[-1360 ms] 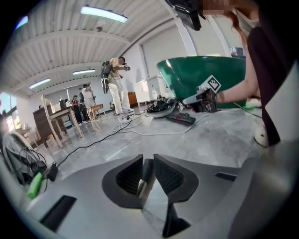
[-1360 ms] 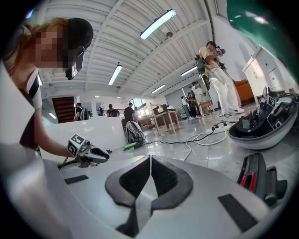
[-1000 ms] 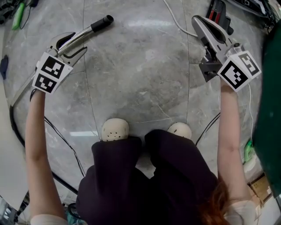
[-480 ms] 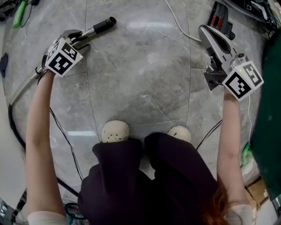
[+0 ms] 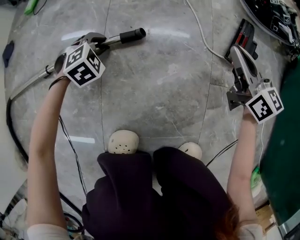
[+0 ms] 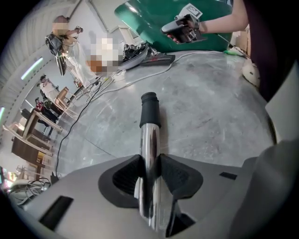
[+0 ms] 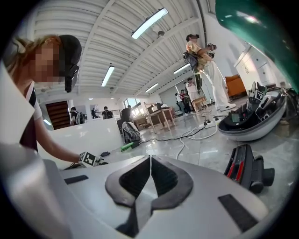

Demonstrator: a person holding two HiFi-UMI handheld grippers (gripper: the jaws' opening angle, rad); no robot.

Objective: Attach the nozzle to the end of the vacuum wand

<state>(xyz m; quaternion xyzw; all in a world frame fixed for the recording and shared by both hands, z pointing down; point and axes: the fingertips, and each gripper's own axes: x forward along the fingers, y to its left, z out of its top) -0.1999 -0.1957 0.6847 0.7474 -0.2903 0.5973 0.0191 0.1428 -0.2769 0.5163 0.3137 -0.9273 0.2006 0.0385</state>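
Note:
The vacuum wand (image 5: 115, 38) is a chrome tube with a black end (image 5: 132, 34), lying on the grey stone floor at the upper left. My left gripper (image 5: 96, 40) points down onto it. Its jaws have just been closing, and in the left gripper view the pads (image 6: 125, 173) press on the chrome tube (image 6: 150, 135) from both sides. The black and red nozzle (image 5: 246, 37) lies on the floor at the upper right. My right gripper (image 5: 239, 52) hovers just short of it, shut and holding nothing; the nozzle (image 7: 245, 168) shows to the right of its jaws.
A white cable (image 5: 201, 33) runs across the floor behind the nozzle, and a black cable (image 5: 9, 126) curves along the left. A dark round tub (image 5: 272, 14) of gear sits at the top right, a green body (image 5: 281, 154) along the right edge. The person's shoes (image 5: 123, 140) are below centre.
My left gripper has come down onto the wand, and its jaws have closed round the chrome tube. The right gripper has stayed close to the nozzle, shut.

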